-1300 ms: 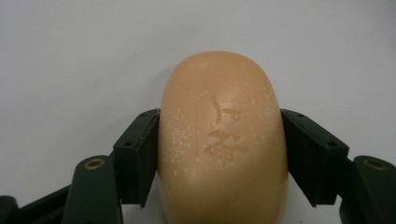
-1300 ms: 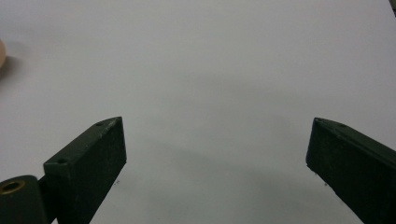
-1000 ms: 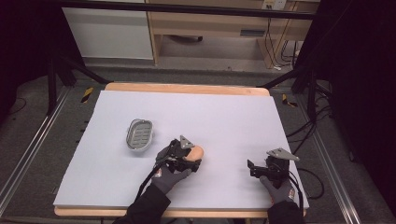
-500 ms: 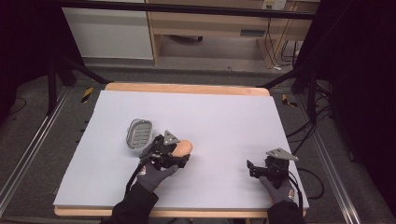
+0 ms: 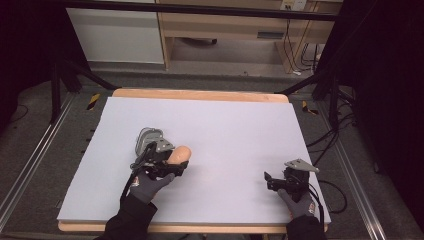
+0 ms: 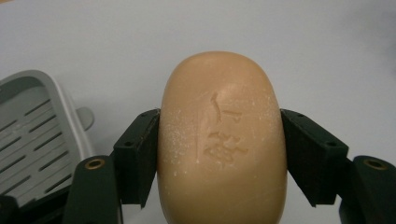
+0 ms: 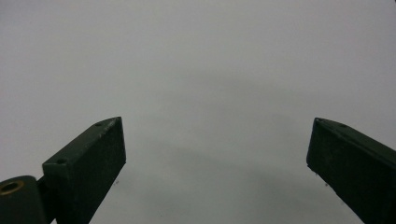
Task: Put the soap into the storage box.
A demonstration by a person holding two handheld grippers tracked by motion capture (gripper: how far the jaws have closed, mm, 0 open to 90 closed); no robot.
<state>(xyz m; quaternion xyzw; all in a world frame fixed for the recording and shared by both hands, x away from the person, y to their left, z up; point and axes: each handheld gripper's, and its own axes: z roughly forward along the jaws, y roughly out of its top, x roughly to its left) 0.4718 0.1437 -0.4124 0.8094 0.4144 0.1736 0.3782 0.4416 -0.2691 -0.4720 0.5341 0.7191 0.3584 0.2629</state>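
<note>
We clamp the soap bar (image 6: 222, 140) between the left gripper (image 5: 167, 162) jaws, just right of the grey soap dish (image 5: 147, 137), near-left on the table (image 5: 225, 125). Right gripper (image 5: 280, 181) jaws stand wide, empty.

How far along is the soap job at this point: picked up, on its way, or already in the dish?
Done: the left gripper has its jaws clamped on both sides of the bar of soap, held beside the grey soap dish. In hand: carrying it, probably to the dish. Left: the dish's slotted floor is bare, so the soap is not yet placed. The right gripper rests open on the table.
</note>
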